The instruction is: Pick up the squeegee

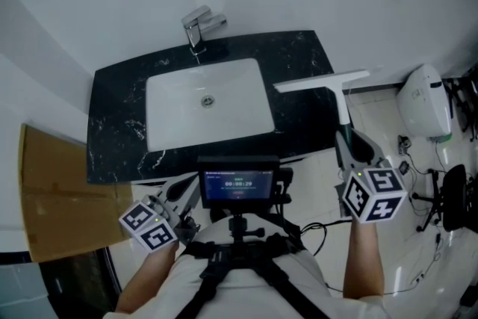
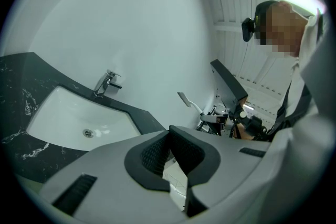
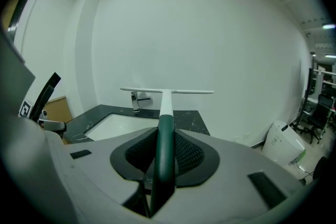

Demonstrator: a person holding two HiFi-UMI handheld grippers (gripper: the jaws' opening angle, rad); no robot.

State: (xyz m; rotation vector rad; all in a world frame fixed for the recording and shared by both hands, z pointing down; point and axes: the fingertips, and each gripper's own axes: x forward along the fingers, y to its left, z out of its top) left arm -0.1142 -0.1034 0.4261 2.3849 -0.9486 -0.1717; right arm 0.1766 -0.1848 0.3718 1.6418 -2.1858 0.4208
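Grips squeegee (image 1: 321, 83) by green handle with right gripper (image 3: 166, 135), blade right of sink (image 1: 179, 104); holds left gripper (image 2: 169, 132) clenched, empty, in front of sink.

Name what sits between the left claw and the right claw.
Head view: a small lit screen on a chest mount sits between the left claw and the right claw.

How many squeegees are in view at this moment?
1. The squeegee is gripped by its green handle in the right tool, its white blade over the counter's right end. No other shows in any view.
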